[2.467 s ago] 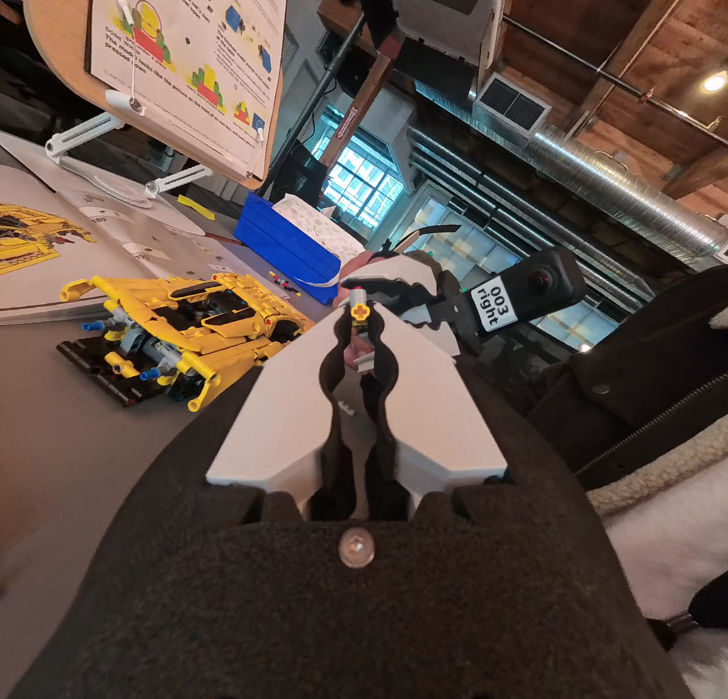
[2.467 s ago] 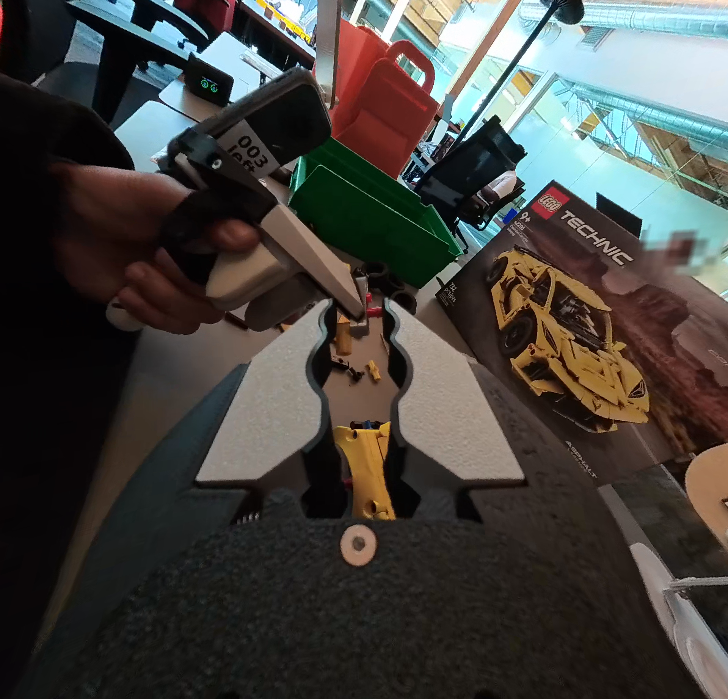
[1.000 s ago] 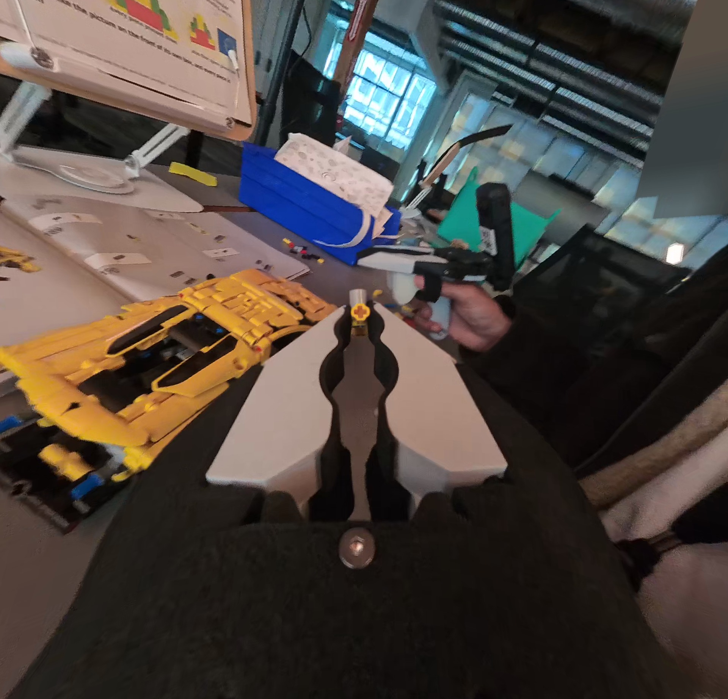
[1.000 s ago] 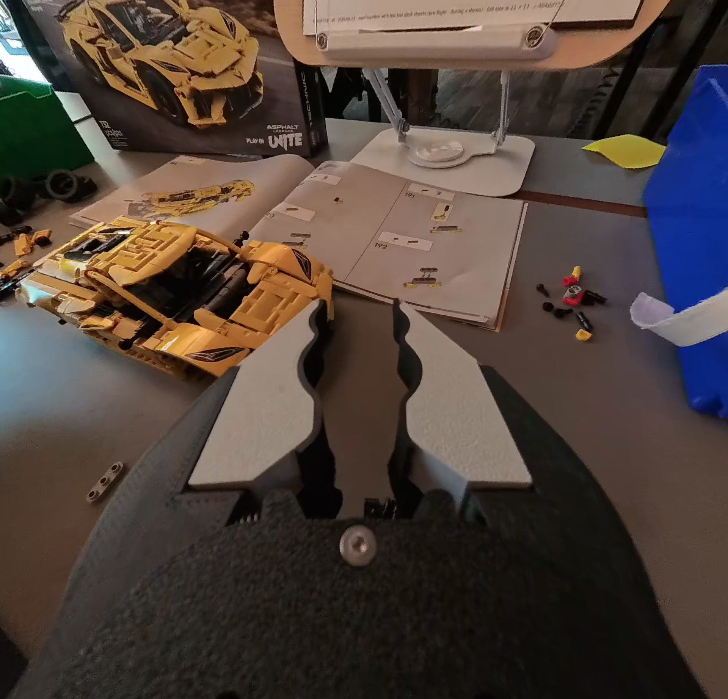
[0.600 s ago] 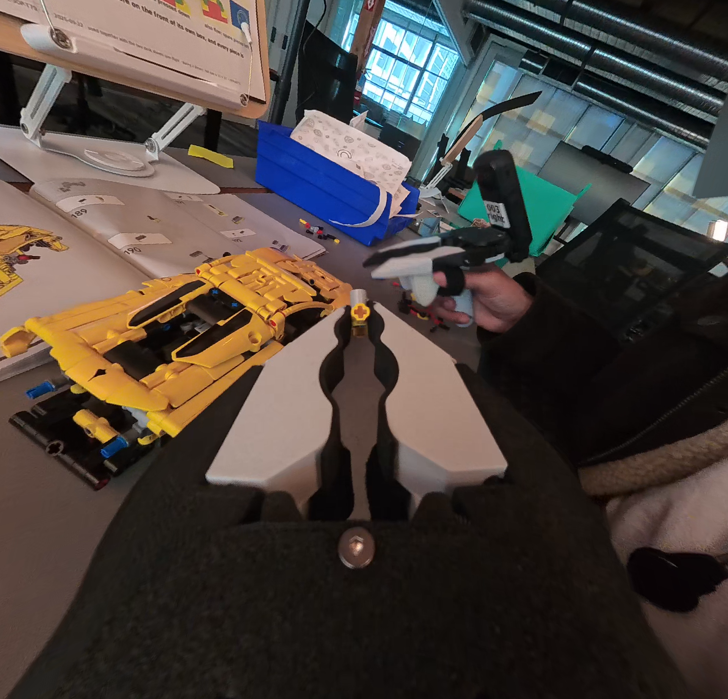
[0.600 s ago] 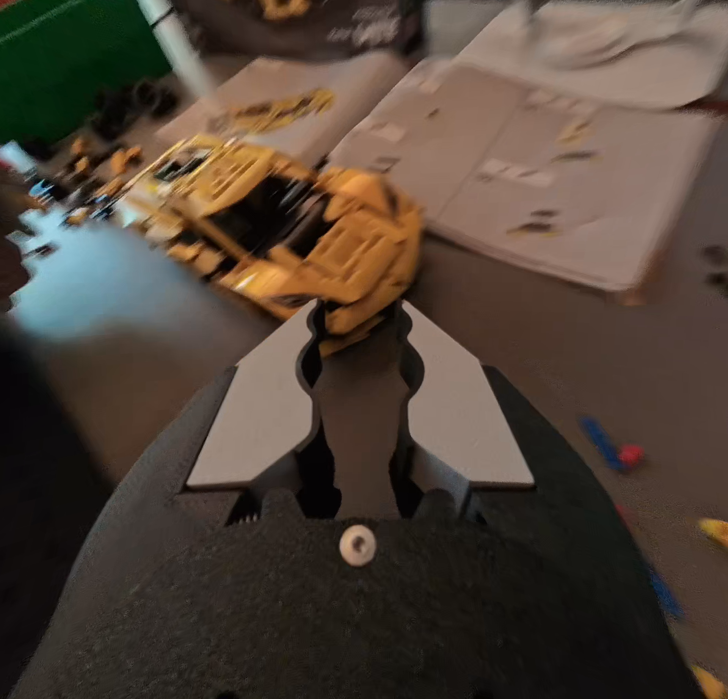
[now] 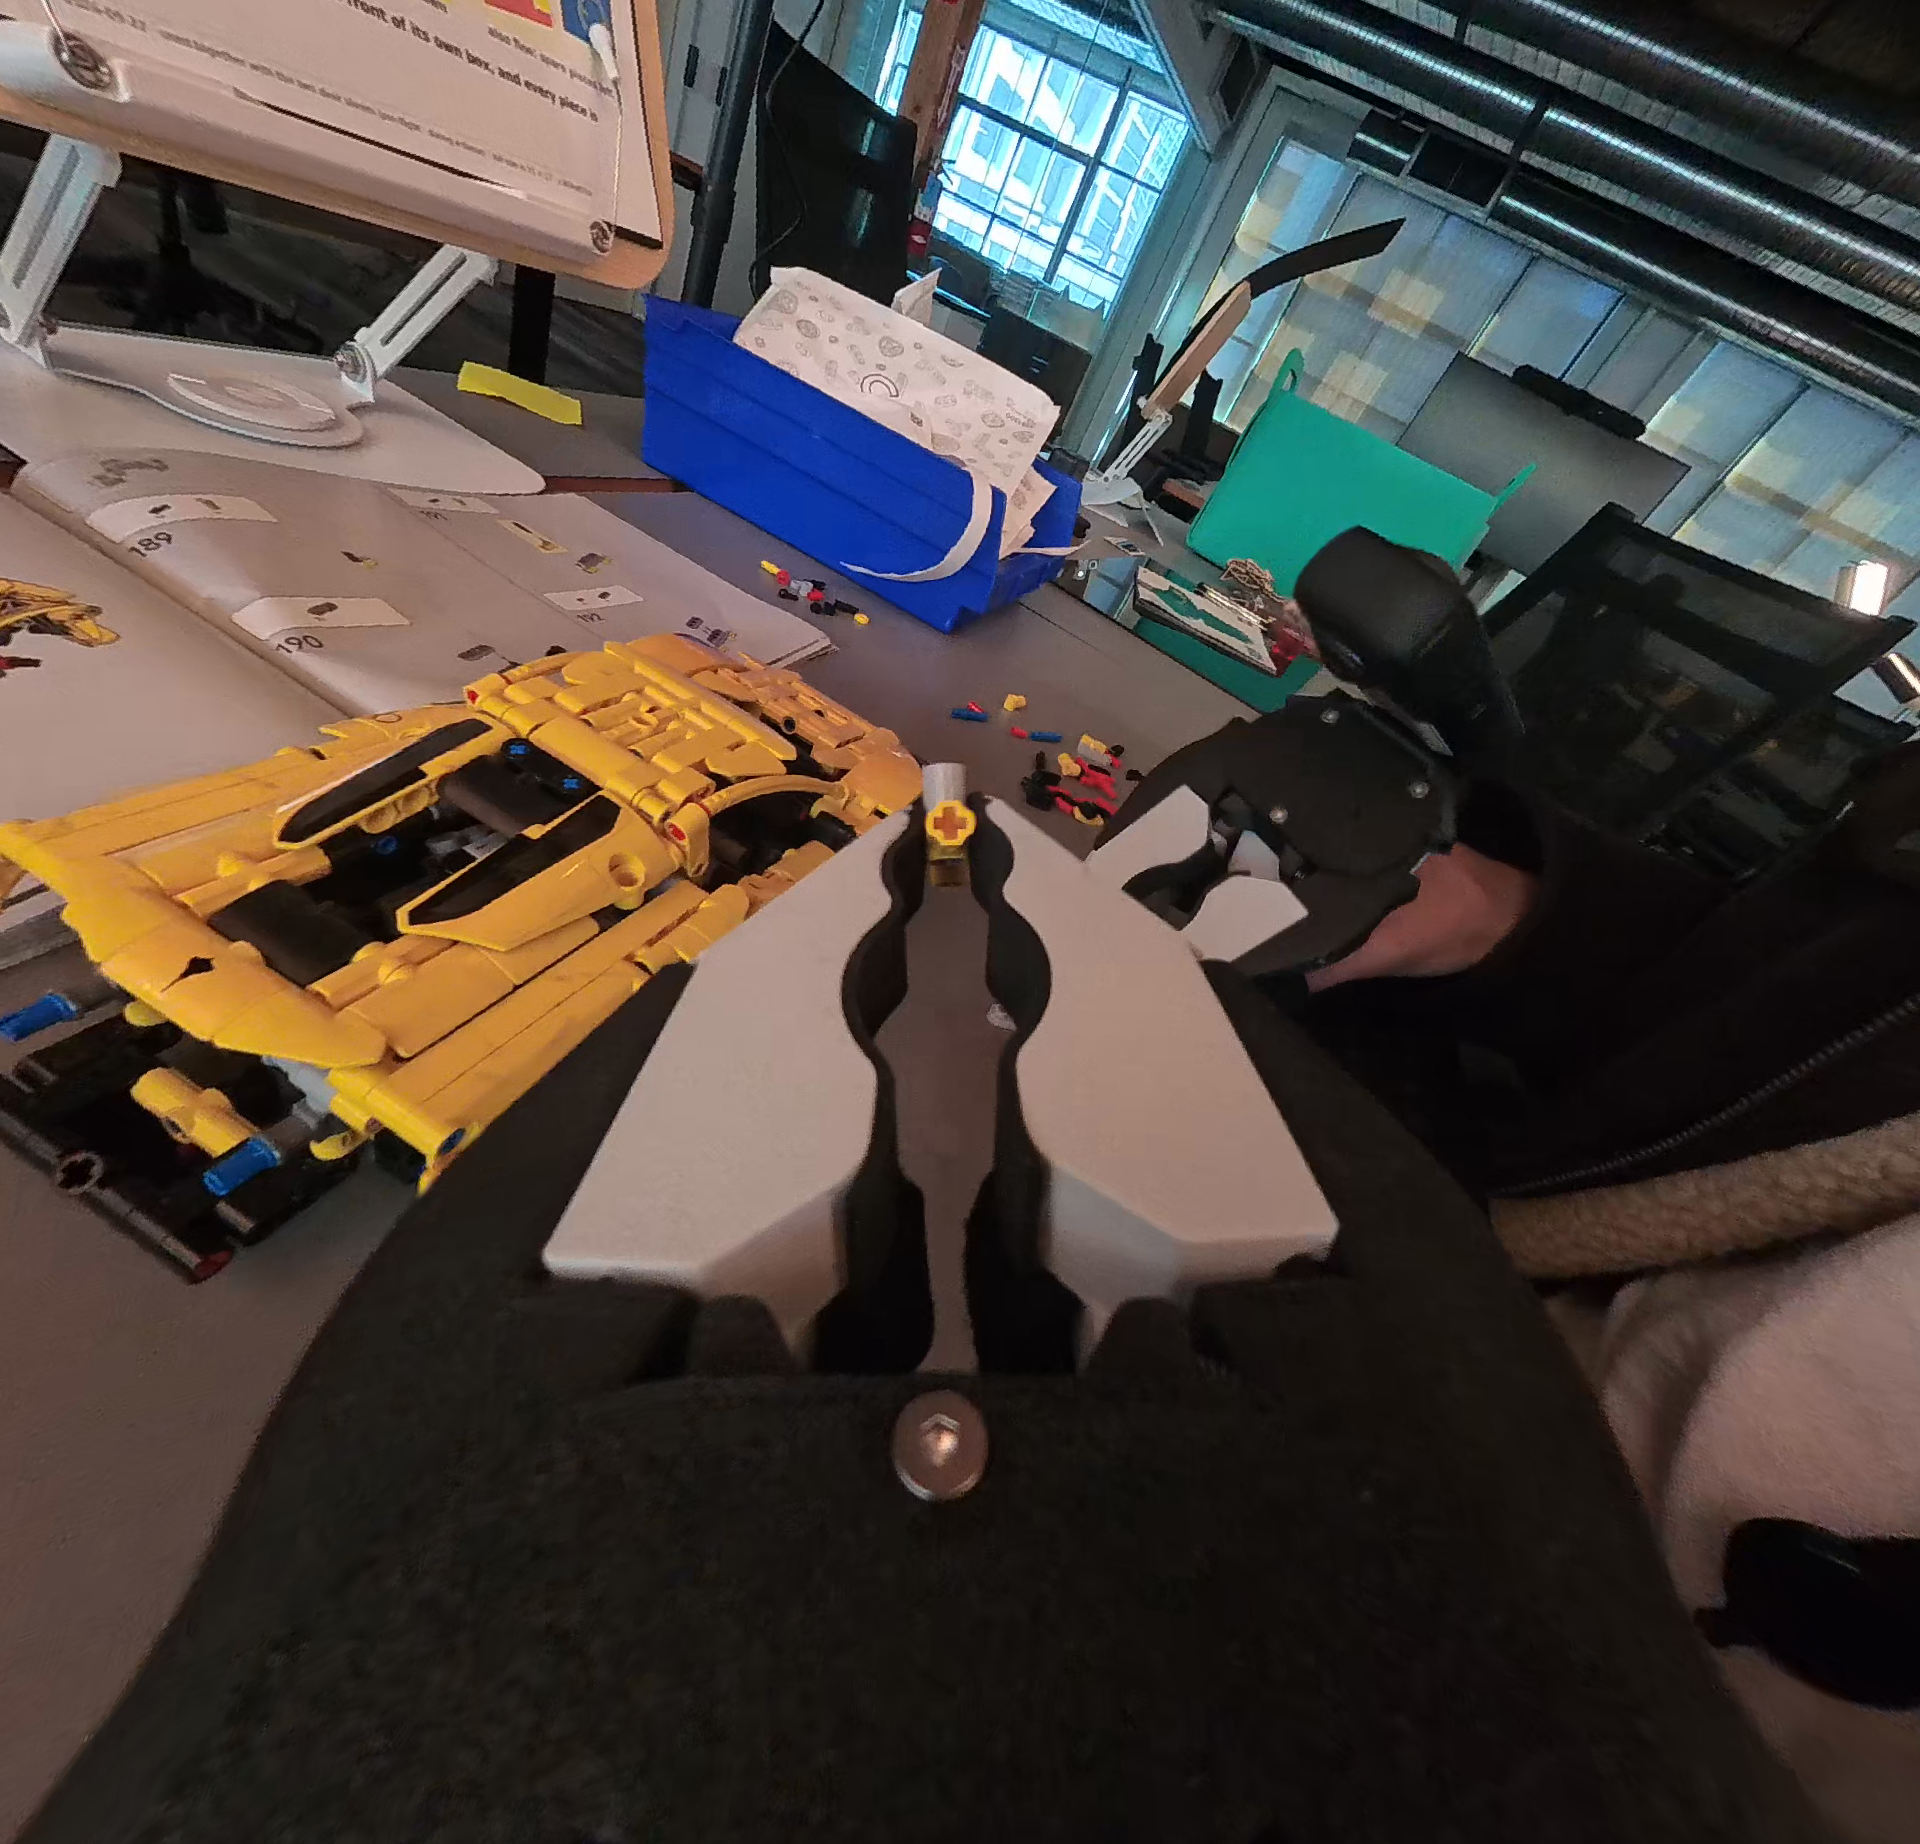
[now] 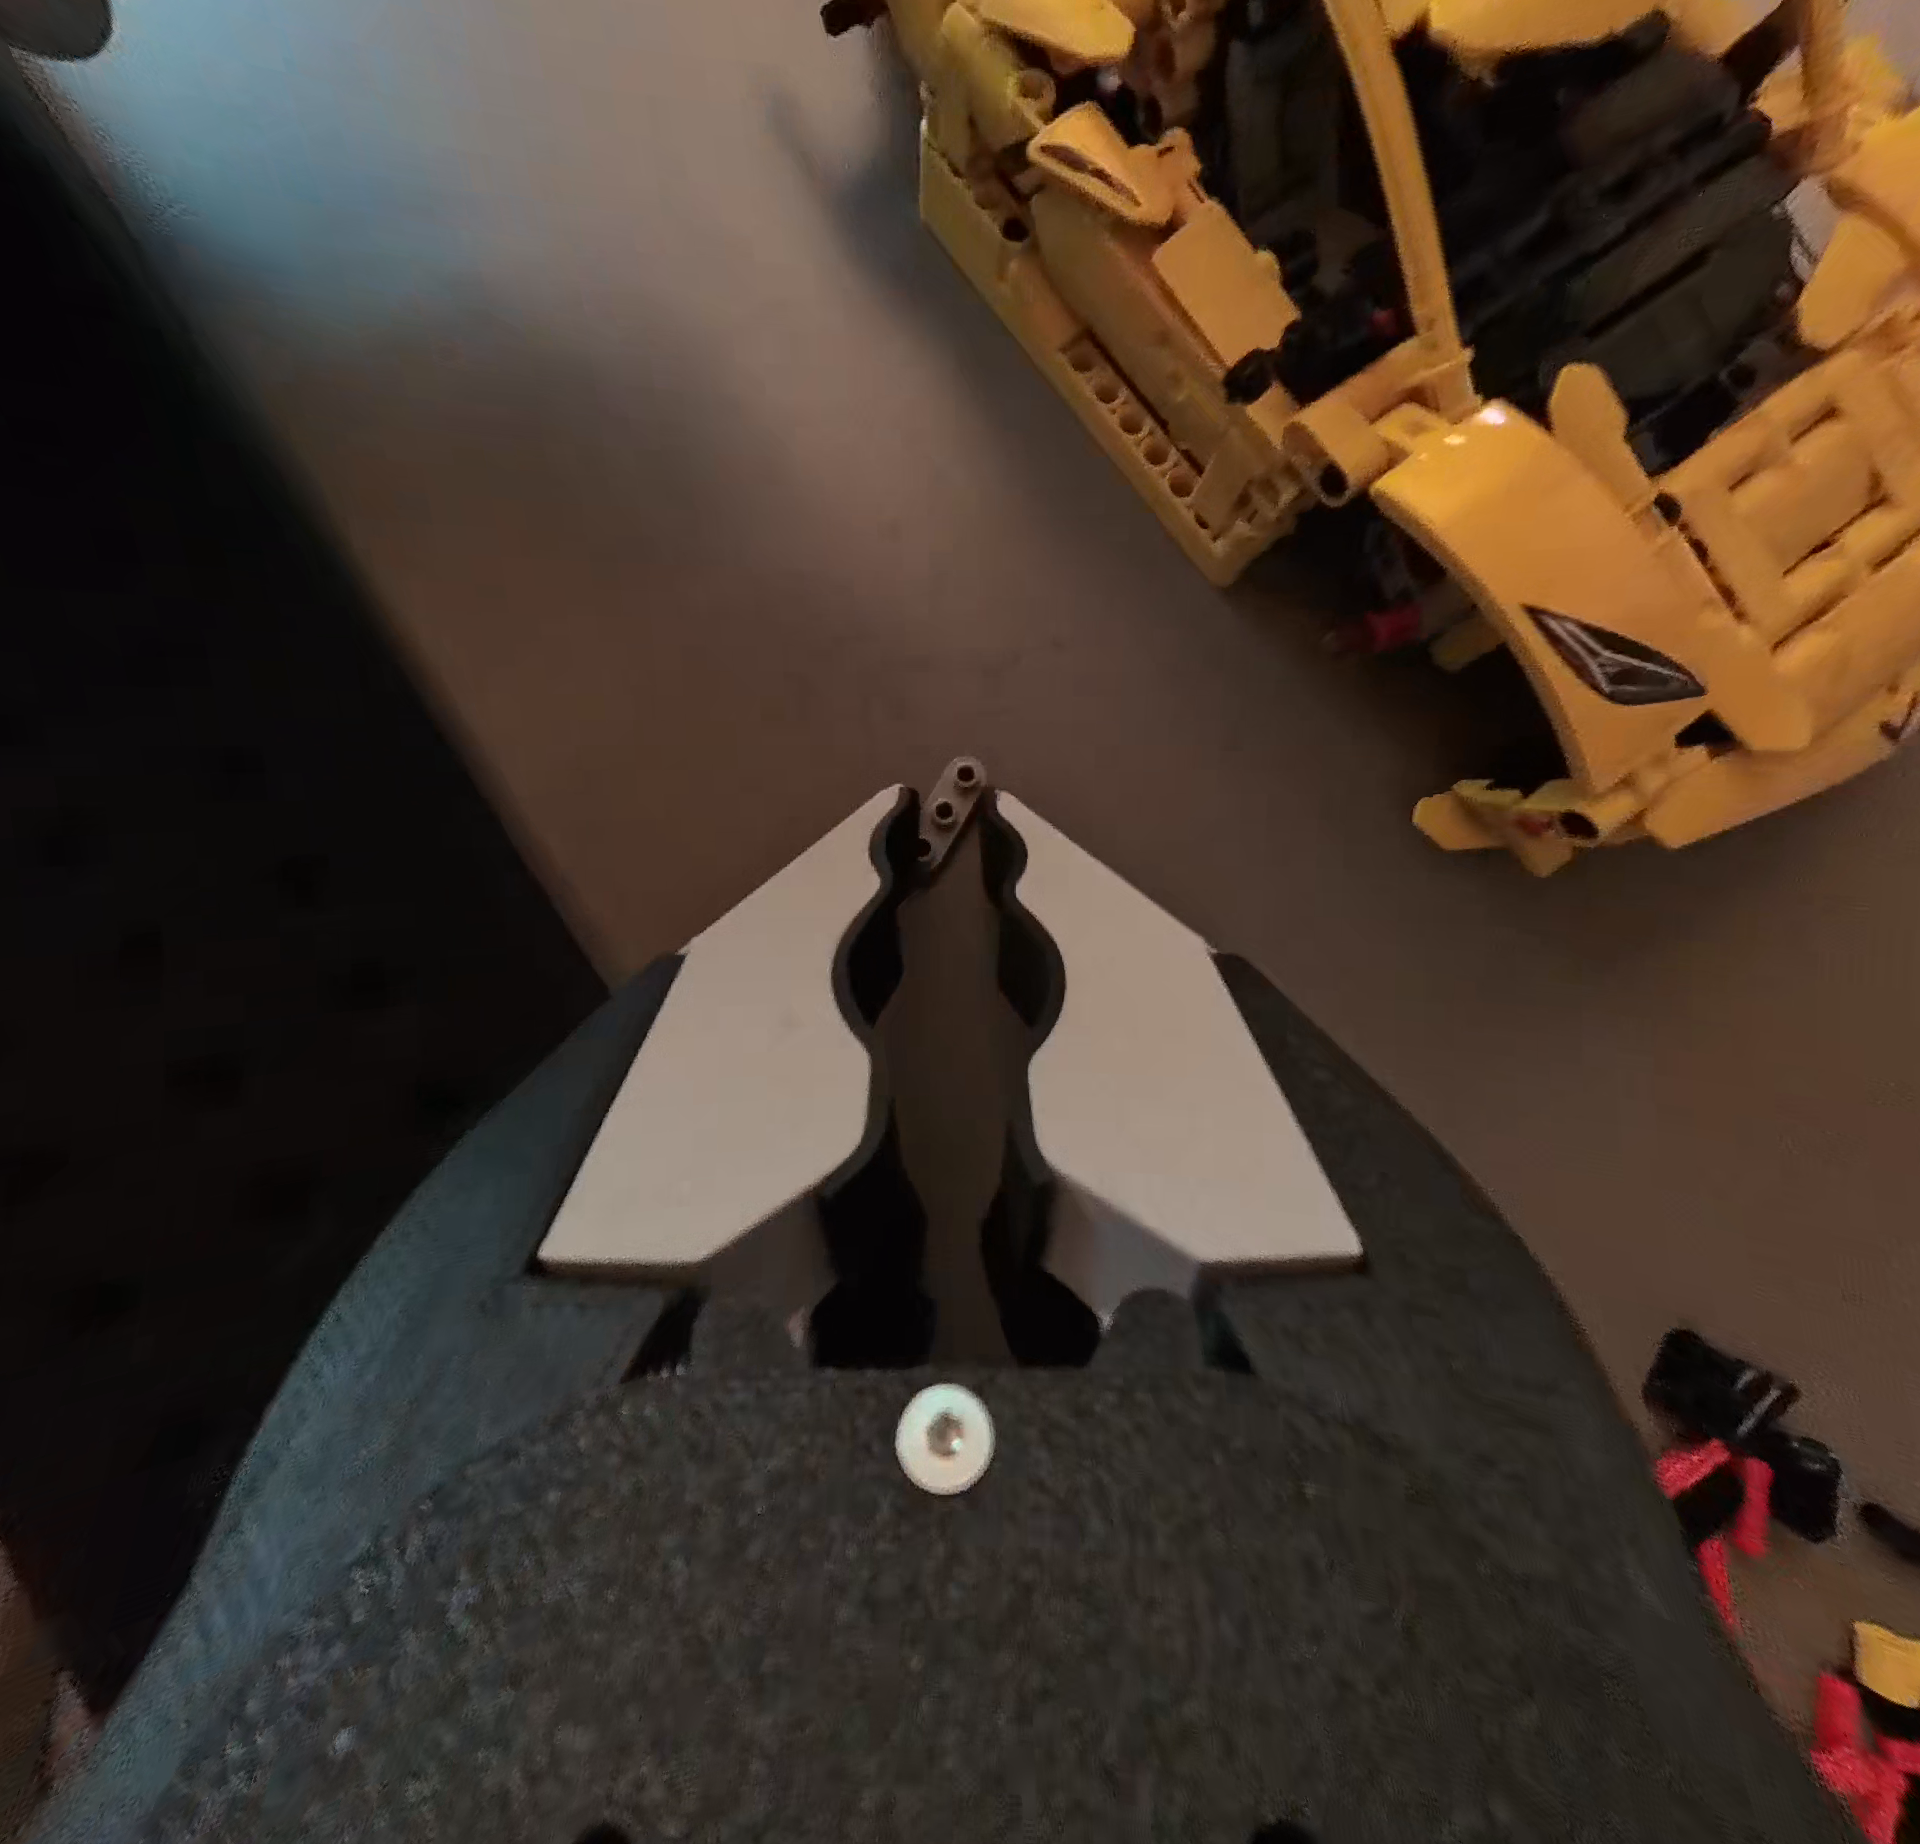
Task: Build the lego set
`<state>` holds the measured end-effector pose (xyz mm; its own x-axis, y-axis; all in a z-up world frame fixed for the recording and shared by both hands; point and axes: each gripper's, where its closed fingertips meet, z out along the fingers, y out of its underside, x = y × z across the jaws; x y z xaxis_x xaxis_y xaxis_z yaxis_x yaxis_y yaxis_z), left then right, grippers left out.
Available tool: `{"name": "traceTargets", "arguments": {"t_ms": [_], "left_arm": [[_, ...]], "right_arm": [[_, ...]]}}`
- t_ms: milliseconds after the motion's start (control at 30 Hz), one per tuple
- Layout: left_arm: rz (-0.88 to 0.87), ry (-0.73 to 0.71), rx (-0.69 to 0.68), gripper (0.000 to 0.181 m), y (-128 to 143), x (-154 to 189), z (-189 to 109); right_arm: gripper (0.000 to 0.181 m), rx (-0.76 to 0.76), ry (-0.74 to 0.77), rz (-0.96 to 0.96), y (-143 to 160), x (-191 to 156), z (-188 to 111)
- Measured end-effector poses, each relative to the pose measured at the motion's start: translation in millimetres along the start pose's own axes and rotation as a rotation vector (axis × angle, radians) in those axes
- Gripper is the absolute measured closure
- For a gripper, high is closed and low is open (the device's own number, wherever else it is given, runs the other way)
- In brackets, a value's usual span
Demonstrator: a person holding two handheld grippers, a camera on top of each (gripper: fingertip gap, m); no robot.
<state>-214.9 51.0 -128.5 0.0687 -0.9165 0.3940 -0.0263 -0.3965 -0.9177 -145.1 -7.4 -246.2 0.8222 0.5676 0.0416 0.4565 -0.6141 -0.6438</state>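
1. The left gripper is pinching a small yellow connector piece, with a grey stub at its far end, between its nearly closed fingertips, held up off the grey tabletop.
2. The right gripper is pointing down at the tabletop, its fingertips closing narrowly on a small dark grey flat beam with holes that is lying tilted at the tips; whether the beam is lifted or resting on the surface cannot be told.
3. In the left wrist view the right gripper is sitting low near the tabletop's right edge, gripped by a person's hand.
4. The partly built yellow Lego car is sitting in the middle of the tabletop, left of the left gripper's tips, partly overlapping the open instruction booklet.
5. Loose red, black and yellow pieces are lying scattered toward the tabletop's right edge.
6. A blue bin holding patterned paper is standing toward the far edge, beside a white stand carrying an instruction board.
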Motion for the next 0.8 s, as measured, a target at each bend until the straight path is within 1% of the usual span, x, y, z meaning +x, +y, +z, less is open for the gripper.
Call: {"name": "traceTargets", "arguments": {"t_ms": [133, 200, 233, 300, 400, 567, 700, 800], "left_arm": [[-0.017, 0.044, 0.009, 0.174, -0.9, 6.8, -0.3], [-0.031, 0.09, 0.023, 0.174, -3.4, 14.0, -0.9], [-0.035, 0.109, 0.028, 0.174, -4.1, 17.1, -1.3], [-0.039, 0.143, 0.029, 0.175, -4.3, 22.8, -1.6], [-0.048, 0.225, 0.033, 0.174, -5.4, 36.4, -2.1], [-0.052, 0.288, 0.016, 0.174, -2.9, 47.7, -1.5], [-0.043, 0.301, 0.001, 0.174, -0.2, 50.9, -0.2], [-0.053, 0.296, -0.005, 0.174, 1.0, 49.4, 0.4]], "right_arm": [[0.174, 0.013, -0.022, -0.021, -0.4, 0.0, 0.3], [0.174, 0.026, -0.063, -0.014, -1.8, 0.4, 0.0], [0.174, 0.056, -0.095, -0.005, -6.4, 0.7, -2.3], [0.174, 0.181, -0.164, 0.039, -27.3, 1.2, -14.8], [0.174, 0.396, -0.287, 0.111, -66.3, 2.2, -42.9], [0.175, 0.634, -0.504, 0.188, -107.4, -3.4, -71.6], [0.175, 0.744, -0.66, 0.189, -125.9, -16.2, -85.3], [0.175, 0.801, -0.705, 0.172, -131.4, -21.6, -90.4]]}}
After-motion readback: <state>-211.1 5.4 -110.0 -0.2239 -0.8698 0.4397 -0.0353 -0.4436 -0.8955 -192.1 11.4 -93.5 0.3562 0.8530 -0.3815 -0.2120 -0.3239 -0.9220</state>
